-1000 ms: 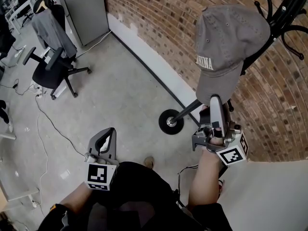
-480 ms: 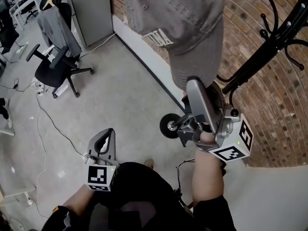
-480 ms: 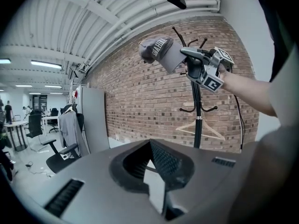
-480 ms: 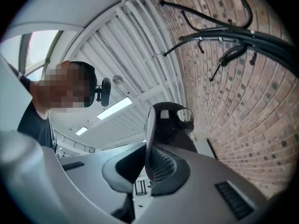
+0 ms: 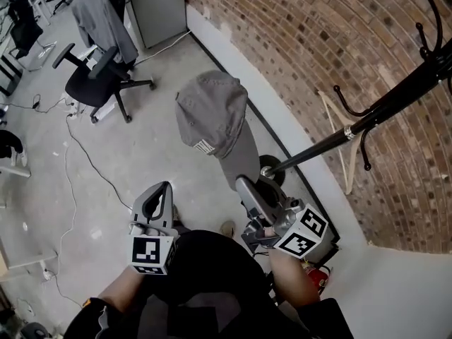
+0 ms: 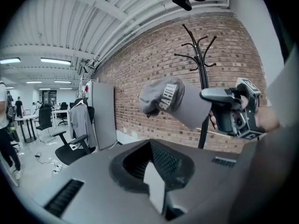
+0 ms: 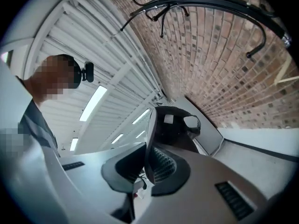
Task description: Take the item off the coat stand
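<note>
A grey baseball cap with white lettering hangs in the air, clear of the black coat stand. My right gripper is shut on the cap's brim and holds it out in front of me, left of the stand's pole. In the right gripper view the brim stands edge-on between the jaws and the cap's dark inside shows beyond. My left gripper is low at my left, shut and empty. From the left gripper view the cap and the stand show ahead.
The stand's round base rests on the concrete floor by the brick wall. A black office chair with a grey jacket, a grey cabinet and floor cables lie at the left.
The cap has come off the stand's hook. The right gripper has carried it down and to the left, away from the stand. The left gripper has stayed put.
</note>
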The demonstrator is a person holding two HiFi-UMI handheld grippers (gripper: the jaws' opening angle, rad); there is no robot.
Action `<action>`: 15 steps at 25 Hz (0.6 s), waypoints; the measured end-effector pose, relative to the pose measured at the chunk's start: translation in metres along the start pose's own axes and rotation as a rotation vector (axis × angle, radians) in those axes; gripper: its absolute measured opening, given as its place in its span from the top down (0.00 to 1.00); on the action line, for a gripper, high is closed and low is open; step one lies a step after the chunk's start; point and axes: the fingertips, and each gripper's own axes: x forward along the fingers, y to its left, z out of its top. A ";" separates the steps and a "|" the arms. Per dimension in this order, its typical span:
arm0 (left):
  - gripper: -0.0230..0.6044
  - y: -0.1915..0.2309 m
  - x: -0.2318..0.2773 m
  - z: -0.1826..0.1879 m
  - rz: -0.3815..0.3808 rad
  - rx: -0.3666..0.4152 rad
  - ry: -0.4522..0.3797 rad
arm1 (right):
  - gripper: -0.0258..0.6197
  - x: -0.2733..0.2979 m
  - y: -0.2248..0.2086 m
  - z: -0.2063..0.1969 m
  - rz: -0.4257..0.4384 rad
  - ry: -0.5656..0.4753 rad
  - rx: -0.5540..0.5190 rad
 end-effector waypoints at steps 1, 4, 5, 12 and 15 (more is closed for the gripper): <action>0.92 -0.003 0.000 -0.003 -0.006 0.000 0.007 | 0.91 -0.009 -0.004 -0.012 -0.029 0.023 0.009; 0.92 -0.015 0.002 -0.008 -0.030 0.002 0.032 | 0.91 -0.038 -0.014 -0.041 -0.119 0.079 0.029; 0.92 -0.019 0.004 -0.011 -0.040 0.004 0.039 | 0.91 -0.048 -0.017 -0.049 -0.150 0.095 0.030; 0.92 -0.065 0.013 -0.025 -0.127 0.021 0.064 | 0.91 -0.111 -0.031 -0.085 -0.308 0.156 0.026; 0.92 -0.083 0.017 -0.029 -0.151 0.025 0.068 | 0.91 -0.124 -0.031 -0.083 -0.339 0.162 -0.018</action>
